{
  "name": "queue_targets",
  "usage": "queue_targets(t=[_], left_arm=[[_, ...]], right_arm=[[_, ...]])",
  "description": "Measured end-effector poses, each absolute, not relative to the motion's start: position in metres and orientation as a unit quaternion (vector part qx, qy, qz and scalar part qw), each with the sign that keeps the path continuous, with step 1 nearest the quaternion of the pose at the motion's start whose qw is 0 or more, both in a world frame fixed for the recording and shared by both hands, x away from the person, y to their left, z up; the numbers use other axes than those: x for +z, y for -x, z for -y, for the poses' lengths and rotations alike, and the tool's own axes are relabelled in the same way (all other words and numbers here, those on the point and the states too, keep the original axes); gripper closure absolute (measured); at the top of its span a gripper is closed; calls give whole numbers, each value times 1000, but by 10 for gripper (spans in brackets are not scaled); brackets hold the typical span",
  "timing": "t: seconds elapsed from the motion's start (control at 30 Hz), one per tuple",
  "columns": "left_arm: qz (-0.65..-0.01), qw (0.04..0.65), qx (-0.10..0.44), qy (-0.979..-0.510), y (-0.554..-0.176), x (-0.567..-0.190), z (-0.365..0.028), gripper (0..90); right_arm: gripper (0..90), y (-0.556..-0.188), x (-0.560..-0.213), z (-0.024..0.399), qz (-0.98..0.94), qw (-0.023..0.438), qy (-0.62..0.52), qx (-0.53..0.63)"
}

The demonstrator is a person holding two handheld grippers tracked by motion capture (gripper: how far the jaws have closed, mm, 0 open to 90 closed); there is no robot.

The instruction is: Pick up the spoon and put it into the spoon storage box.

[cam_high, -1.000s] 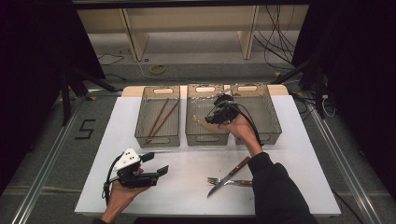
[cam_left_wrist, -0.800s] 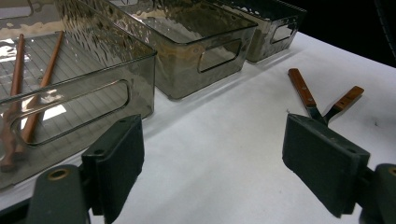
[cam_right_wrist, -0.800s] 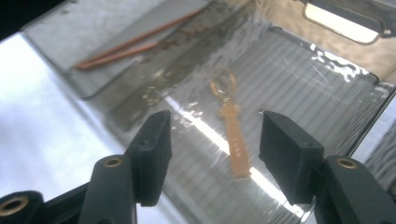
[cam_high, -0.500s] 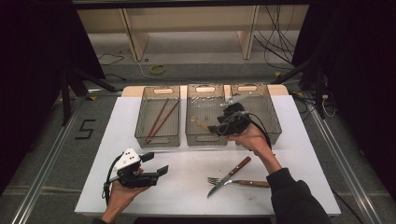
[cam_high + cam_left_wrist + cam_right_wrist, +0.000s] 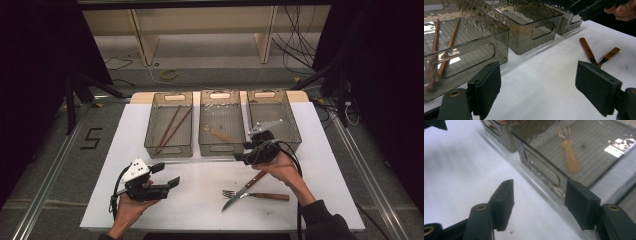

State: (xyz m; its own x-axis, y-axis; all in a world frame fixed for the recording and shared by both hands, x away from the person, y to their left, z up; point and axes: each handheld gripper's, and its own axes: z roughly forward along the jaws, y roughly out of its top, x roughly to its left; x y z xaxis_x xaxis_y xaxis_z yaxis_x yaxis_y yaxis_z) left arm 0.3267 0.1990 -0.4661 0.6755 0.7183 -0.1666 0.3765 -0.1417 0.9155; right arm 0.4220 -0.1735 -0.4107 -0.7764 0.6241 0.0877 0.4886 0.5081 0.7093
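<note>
Right gripper [image 5: 239, 158] pulled back, jaws empty

Black tongs [image 5: 169, 176], grey three-cornered plate [image 5: 136, 170] on top, brass screws, black cables; dark sleeve [image 5: 325, 226] on right arm.

wooden-handled knife [image 5: 246, 188] and fork [image 5: 258, 195] lie crossed on table.

Chopsticks [image 5: 172, 127]: lying slanted inside the left bin [image 5: 150, 136].
Right bin [image 5: 296, 126]: standing just beside its neighbour.
Yellow ring [image 5: 169, 74]: lying on the floor beyond the table.
Cables [image 5: 296, 50]: trailing across the floor.
</note>
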Motion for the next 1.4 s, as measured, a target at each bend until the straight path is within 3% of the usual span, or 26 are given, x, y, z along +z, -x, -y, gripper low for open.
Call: queue_targets(t=[0.4, 0.93, 1.4], left_arm=[[-370, 541, 162, -738, -327, -466, -200, 201], [-371, 539, 161, -739, -328, -466, -200, 202], [-371, 540, 161, -738, -328, -466, -200, 202]], right_arm=[[488, -417, -433, 192, -868, 84, -335, 358], [799, -419, -452, 207, -876, 84, -344, 328], [900, -422, -464, 207, -884, 83, -347, 301]])
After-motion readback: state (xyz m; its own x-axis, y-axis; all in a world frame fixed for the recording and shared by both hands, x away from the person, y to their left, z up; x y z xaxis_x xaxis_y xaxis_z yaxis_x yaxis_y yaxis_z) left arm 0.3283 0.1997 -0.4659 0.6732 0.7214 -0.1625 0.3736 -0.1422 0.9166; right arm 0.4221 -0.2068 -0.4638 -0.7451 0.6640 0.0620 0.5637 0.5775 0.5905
